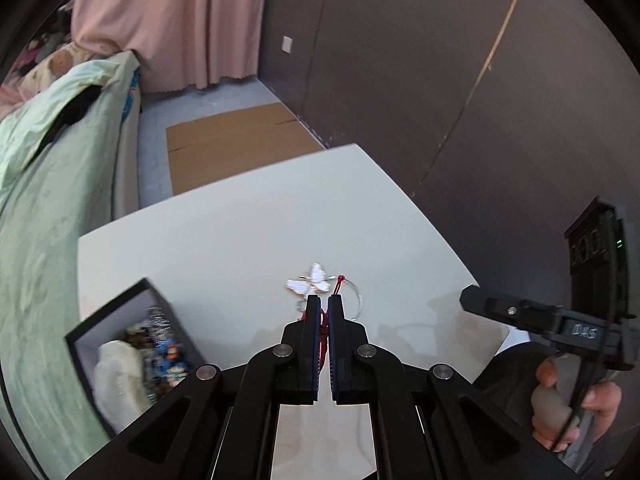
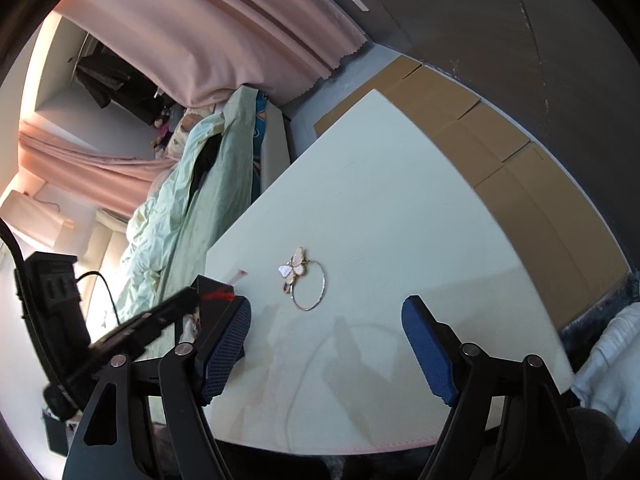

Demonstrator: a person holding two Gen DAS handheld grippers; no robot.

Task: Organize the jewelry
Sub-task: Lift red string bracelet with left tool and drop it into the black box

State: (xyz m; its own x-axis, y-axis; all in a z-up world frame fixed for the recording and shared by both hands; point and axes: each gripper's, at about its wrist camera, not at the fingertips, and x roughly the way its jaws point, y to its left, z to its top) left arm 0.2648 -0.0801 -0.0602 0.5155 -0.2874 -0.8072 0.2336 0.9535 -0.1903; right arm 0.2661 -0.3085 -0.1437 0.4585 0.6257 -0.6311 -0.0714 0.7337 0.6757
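The left gripper [image 1: 324, 300] has its jaws clamped on a red cord [image 1: 338, 285] above the white tabletop [image 2: 400, 200]. The right gripper [image 2: 326, 320] hangs with jaws wide apart, nothing between them. A butterfly hoop [image 2: 308, 284] lies mid-table. A black jewelry box [image 1: 132, 344] sits at the table's left edge.

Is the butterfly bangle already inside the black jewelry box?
No. In the right wrist view the butterfly bangle lies on the bare white table, ahead of the open right gripper.
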